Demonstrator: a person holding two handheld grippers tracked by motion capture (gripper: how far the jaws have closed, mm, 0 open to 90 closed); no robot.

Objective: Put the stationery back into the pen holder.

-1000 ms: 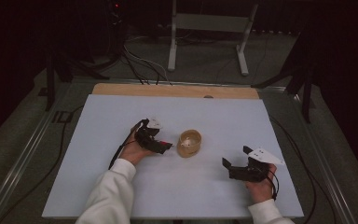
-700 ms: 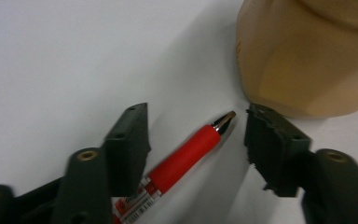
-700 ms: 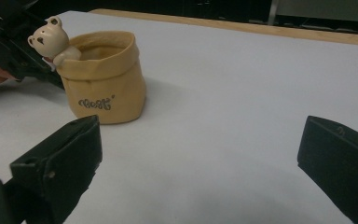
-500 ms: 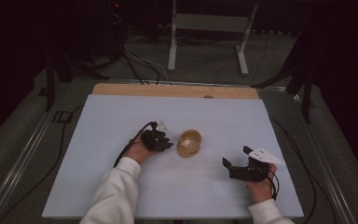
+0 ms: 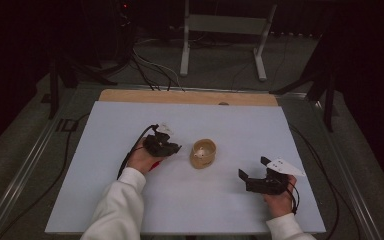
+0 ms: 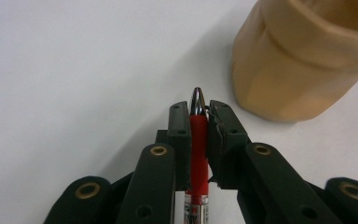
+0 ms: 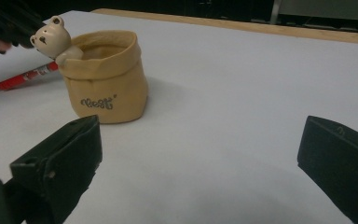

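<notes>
Left gripper view shows the left gripper (image 6: 199, 116) closed tight on a red pen (image 6: 197, 154); the two black jaws press the red barrel from both sides, and the silver tip sticks out a little past the jaw ends. Just ahead of the jaws and to their right stands the tan pot (image 6: 303, 56), near the pen tip but not touching it. The pen lies low, almost along the white tabletop (image 6: 74, 70).

In the high view the left gripper (image 5: 172, 148) sits just beside the pot (image 5: 202, 153), and the rear end of the pen (image 5: 153, 165) comes out under the left hand (image 5: 142, 159). The right gripper (image 5: 252, 175) rests well apart from the pot, on the person's side of it.

In the right gripper view its jaws stand wide open and hold nothing. Ahead of them and to their left is the pot (image 7: 103, 77), shaped like a small sack with a little bear figure (image 7: 51, 35) at its rim; behind it lies the pen (image 7: 25, 78).

I judge that the step in hand is carrying the grasped pen to the pot. The next move calls for lifting the pen, turning it more upright, and bringing its tip over the opening before the jaws let go. The pot looks light, so a touch on its rim may push it.
</notes>
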